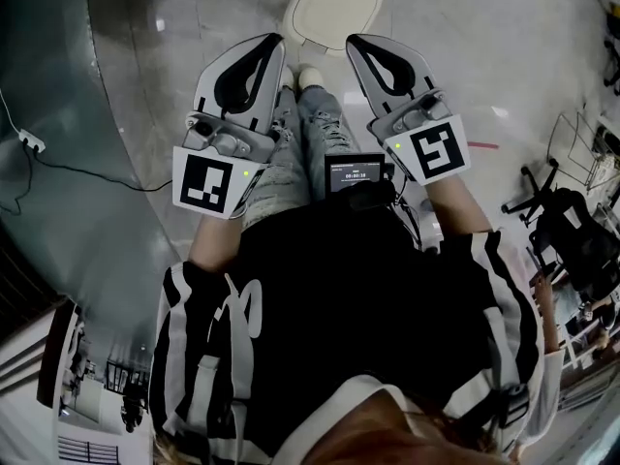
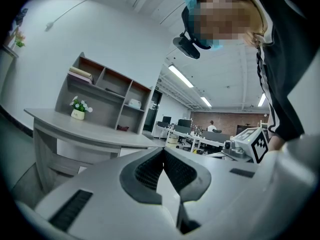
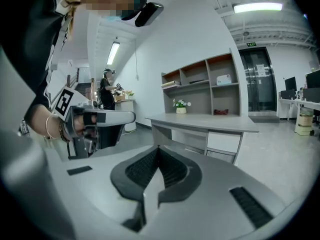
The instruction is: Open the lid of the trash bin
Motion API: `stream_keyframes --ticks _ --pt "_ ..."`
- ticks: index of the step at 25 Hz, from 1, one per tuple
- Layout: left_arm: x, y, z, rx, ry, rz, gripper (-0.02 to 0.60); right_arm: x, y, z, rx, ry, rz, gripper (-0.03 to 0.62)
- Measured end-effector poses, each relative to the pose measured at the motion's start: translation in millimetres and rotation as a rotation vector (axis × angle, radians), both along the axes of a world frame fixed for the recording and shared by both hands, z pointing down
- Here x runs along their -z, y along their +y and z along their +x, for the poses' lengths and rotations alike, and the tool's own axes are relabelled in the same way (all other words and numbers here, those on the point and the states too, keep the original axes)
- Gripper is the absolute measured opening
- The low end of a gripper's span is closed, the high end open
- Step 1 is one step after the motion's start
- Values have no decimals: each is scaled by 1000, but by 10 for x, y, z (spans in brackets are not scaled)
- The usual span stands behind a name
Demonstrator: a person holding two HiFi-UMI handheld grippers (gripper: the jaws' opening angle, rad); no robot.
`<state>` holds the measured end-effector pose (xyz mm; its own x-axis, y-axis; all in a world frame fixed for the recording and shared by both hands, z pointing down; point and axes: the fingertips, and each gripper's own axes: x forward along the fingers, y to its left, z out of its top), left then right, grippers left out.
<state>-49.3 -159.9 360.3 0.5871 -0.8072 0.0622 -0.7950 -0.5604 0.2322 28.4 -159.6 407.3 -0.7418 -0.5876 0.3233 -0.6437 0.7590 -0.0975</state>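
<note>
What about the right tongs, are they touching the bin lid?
Apart. The right gripper view shows the right tongs shut on nothing, aimed at a desk, with no bin lid near them.

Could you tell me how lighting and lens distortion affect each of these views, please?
Head view: fisheye bend, light streaks glaring on the glossy floor near the trash bin. Left gripper view: black rounded corners, bright ceiling strips, left tongs sharp. Right gripper view: same vignette, glaring ceiling lamp, right tongs sharp.
</note>
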Motion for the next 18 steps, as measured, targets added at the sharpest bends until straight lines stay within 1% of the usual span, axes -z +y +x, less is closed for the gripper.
stream_keyframes --ticks 6,10,14,18 --pt "-146 -15 26 -20 -8 -30 5 -268 -42 -77 26 13 -16 5" --pt "-240 -53 8 -16 -5 -40 5 -489 -62 -136 50 31 -19 5" --pt "-331 -66 -17 -21 -3 -54 5 -809 -43 -204 86 72 -15 5" --pt "-456 -86 -30 -30 -6 -71 5 -1230 -19 -231 107 139 -30 5"
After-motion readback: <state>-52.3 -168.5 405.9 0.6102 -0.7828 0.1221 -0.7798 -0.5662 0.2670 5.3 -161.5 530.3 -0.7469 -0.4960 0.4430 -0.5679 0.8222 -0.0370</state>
